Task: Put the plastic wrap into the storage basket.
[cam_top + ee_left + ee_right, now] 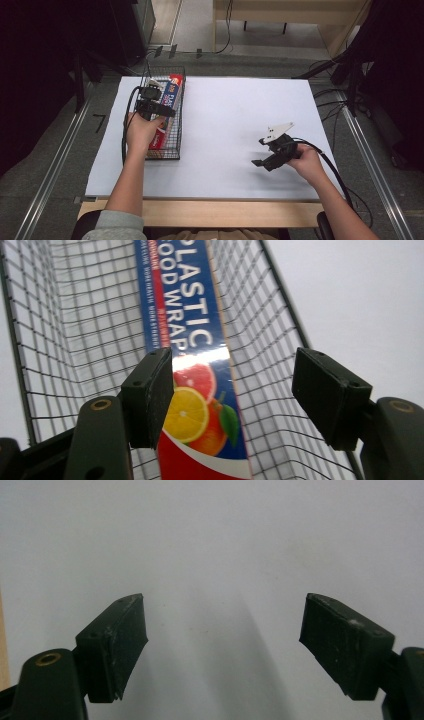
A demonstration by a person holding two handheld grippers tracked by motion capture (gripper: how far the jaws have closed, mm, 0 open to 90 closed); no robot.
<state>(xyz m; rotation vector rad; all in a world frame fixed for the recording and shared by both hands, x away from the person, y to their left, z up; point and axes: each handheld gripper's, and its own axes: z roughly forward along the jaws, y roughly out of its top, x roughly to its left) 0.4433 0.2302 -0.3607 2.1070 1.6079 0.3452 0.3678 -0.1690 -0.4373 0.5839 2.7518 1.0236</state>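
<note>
The left gripper (pixel 232 400) hangs over the near end of a black wire basket (pixel 75 330), its two jaws spread wide with nothing clamped between them. One box of food wrap (pixel 192 390) lies lengthwise in the basket, running from near to far, and passes under the gap between the jaws, closer to the left jaw. The box is blue with white capitals reading "PLASTIC FOOD WRAP"; smaller lines of print beside them are too fine to read. Its near end carries a picture of an orange half, a grapefruit half and a green leaf above a red band. In the high view the left gripper (pixel 150 102) sits above the basket (pixel 176 145), which stands at the left of one white table sheet (pixel 225 105), and the box (pixel 172 92) is the single item seen inside it.

The right gripper (pixel 264 151) is held low over the bare sheet at the near right, well apart from the basket. Its jaws also stand wide apart and hold nothing; between them, the right gripper (pixel 222 645) faces plain white surface (pixel 225 540)
</note>
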